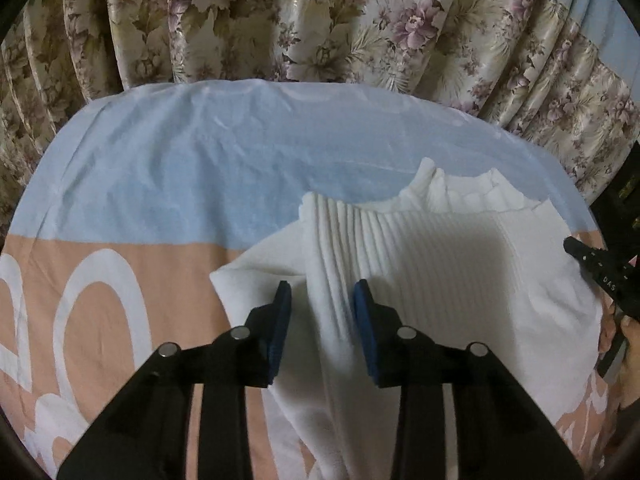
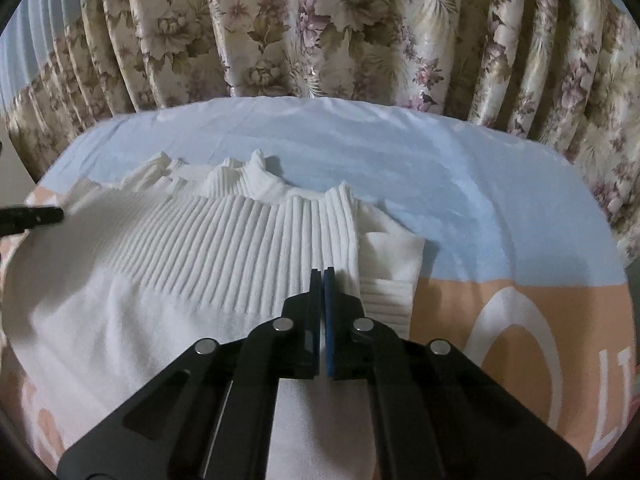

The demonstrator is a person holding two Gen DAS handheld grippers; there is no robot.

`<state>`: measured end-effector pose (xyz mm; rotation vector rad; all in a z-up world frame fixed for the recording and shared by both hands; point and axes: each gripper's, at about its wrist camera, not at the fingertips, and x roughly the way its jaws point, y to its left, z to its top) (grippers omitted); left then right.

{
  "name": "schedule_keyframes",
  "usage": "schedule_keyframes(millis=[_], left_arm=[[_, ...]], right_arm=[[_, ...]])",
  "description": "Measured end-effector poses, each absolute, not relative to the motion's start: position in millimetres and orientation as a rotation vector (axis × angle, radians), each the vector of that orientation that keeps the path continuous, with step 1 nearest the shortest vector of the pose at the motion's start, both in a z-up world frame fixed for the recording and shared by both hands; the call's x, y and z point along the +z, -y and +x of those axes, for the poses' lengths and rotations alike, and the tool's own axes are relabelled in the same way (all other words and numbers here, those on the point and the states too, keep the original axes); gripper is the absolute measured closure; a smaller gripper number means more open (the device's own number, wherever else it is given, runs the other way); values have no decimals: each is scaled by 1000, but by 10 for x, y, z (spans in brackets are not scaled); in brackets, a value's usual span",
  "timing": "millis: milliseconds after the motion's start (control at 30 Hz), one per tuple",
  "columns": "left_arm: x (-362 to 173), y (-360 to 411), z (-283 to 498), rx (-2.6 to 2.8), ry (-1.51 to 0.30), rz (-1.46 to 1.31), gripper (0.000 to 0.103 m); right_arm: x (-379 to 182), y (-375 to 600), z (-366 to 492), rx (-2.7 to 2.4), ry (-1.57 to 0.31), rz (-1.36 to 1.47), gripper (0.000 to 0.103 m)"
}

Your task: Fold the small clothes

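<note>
Blue-padded fingers up close: my left gripper (image 1: pixel 322 292) is spread apart, straddling a raised fold of the white ribbed top (image 1: pixel 440 264), no grip on it. Over on my right gripper (image 2: pixel 323 274), the fingers are pressed together above the knit, and I can't tell if any fabric is pinched. That top lies rumpled on the blue and peach bedsheet (image 1: pixel 160 184), wavy hem toward the floral curtain (image 2: pixel 320 28).
</note>
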<state>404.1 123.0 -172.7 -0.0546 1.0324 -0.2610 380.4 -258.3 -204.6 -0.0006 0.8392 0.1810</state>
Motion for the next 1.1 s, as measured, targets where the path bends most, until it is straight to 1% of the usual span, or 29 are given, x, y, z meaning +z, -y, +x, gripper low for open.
schedule_keyframes(millis=[33, 67, 100, 133, 167, 200, 267, 300, 333, 367, 400, 467, 500, 567, 633, 833, 1000, 1033, 1100], left_arm=[[-1692, -1226, 4029, -256, -1032, -58, 67], [-1634, -1203, 3997, -241, -1021, -45, 60], [-1561, -1168, 3941, -218, -998, -13, 52], [-1452, -1094, 3832, -181, -954, 51, 33], [-1366, -1008, 3725, -161, -915, 103, 22], [-1286, -908, 3570, -145, -881, 163, 20], [-1247, -751, 3367, -155, -879, 220, 19], [-1250, -693, 3291, -165, -884, 238, 18], [-1254, -596, 3155, -166, -884, 260, 15], [-1263, -532, 3066, -162, -885, 273, 10], [-1286, -445, 2945, -160, -887, 290, 9], [-1337, -358, 2807, -152, -898, 285, 9], [-1371, -321, 2755, -155, -914, 271, 8], [-1445, -295, 2682, -159, -941, 231, 8], [-1544, -279, 2669, -153, -976, 199, 8], [-1726, -273, 2676, -150, -1071, 57, 8], [-1709, -146, 2747, -147, -1063, 59, 8], [-1706, -120, 2763, -150, -1059, 64, 8], [-1715, -55, 2825, -154, -1062, 79, 8]], right_arm=[[-2022, 2618, 3805, 194, -841, 22, 102], [-1996, 2627, 3789, 196, -840, 28, 98], [-1941, 2630, 3745, 199, -828, 26, 97], [-1861, 2622, 3668, 201, -809, 11, 93], [-1801, 2608, 3601, 207, -797, 1, 88], [-1754, 2591, 3528, 213, -790, -7, 85], [-1695, 2535, 3343, 224, -782, -30, 76], [-1696, 2493, 3230, 234, -787, -42, 74], [-1714, 2459, 3155, 240, -797, -52, 69], [-1740, 2421, 3084, 244, -807, -62, 63], [-1776, 2375, 2979, 251, -819, -68, 60], [-1838, 2323, 2826, 256, -834, -63, 49], [-1874, 2303, 2751, 258, -841, -56, 46], [-1922, 2289, 2626, 252, -846, -41, 36], [-1961, 2297, 2514, 243, -844, -15, 31], [-2006, 2424, 2302, 230, -816, 90, 19], [-1998, 2698, 2305, 226, -771, 231, 18], [-1971, 2740, 2308, 214, -756, 247, 14], [-1920, 2834, 2342, 182, -722, 272, 12]])
